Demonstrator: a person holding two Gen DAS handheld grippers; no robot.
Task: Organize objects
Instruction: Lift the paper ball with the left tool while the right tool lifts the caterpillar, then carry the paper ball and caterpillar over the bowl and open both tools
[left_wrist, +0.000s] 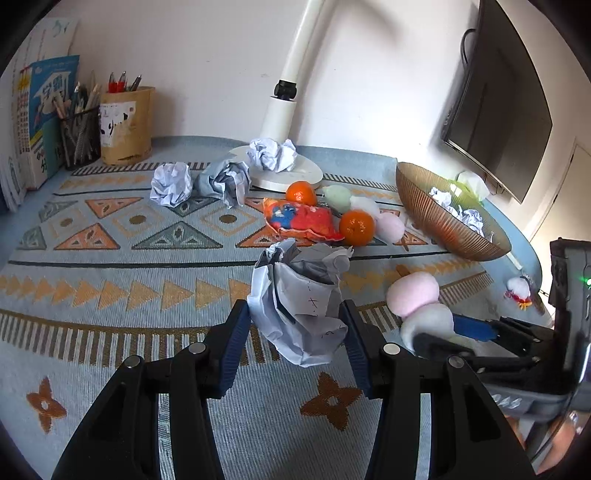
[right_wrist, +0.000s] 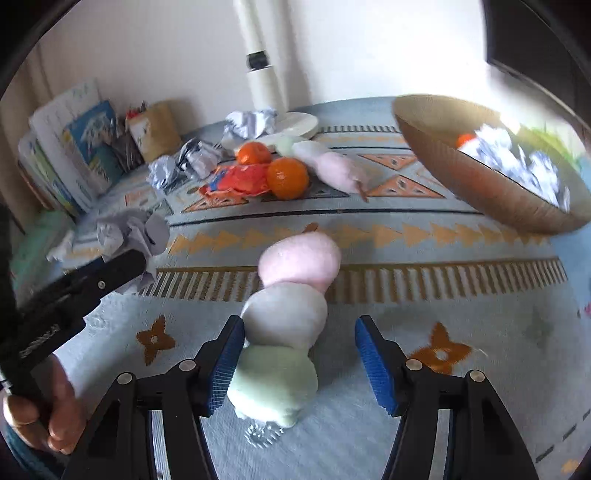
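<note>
On the patterned cloth (left_wrist: 110, 280), left gripper (left_wrist: 295, 328) is clamped on a crumpled paper ball (left_wrist: 299, 299), lifted, likely bound for the bowl (left_wrist: 436, 218) already holding paper. Right gripper (right_wrist: 299, 365) jaws spread; dango toy (right_wrist: 288, 325) lies between, one pad touching, ungripped. Only the right view shows its green end.

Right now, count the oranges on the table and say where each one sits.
2. One orange lies by the lamp base; the other orange lies nearer, beside the red packet. The bowl may hide more.
</note>
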